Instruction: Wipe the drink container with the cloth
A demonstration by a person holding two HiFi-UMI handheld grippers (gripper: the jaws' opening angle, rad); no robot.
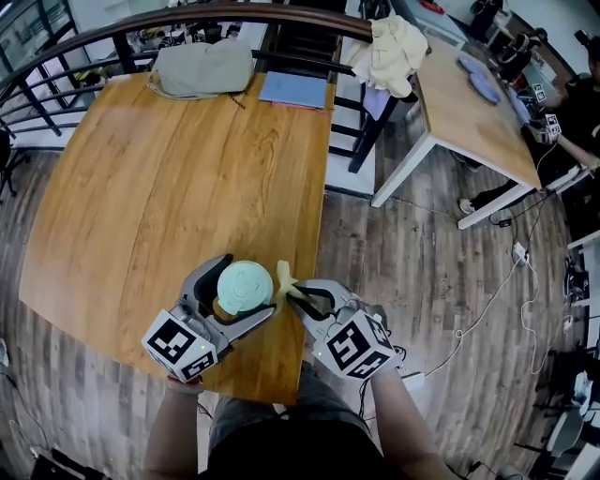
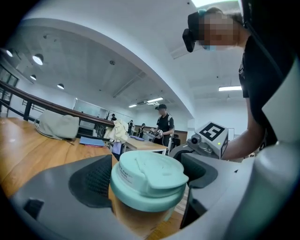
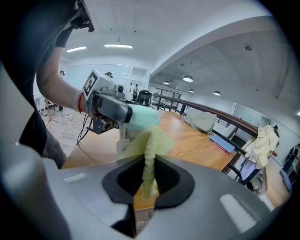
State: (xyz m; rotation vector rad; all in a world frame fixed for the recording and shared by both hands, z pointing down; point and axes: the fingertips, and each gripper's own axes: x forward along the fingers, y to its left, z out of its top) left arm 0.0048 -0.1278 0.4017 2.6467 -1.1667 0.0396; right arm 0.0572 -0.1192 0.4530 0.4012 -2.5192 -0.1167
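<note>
Wooden table [image 1: 169,187] | left tongs [image 1: 247,284] clamp mint-lidded cup [image 2: 147,180], label [image 2: 124,174] likely printed, unreadable | right tongs [image 1: 298,298] pinch yellow cloth [image 3: 150,140]

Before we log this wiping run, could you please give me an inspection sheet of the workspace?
Surface: wooden table; the work is at its near edge.
Job's things: drink container with teal lid; yellow cloth right beside the lid.
Clutter: grey bag and blue folder at the table's far end.
Tools: left tool closed on the drink container; right tool shut on the cloth.
Cables: white cable across the floor, right.
Surroundings: second table, pale garment, curved railing, person far right.
</note>
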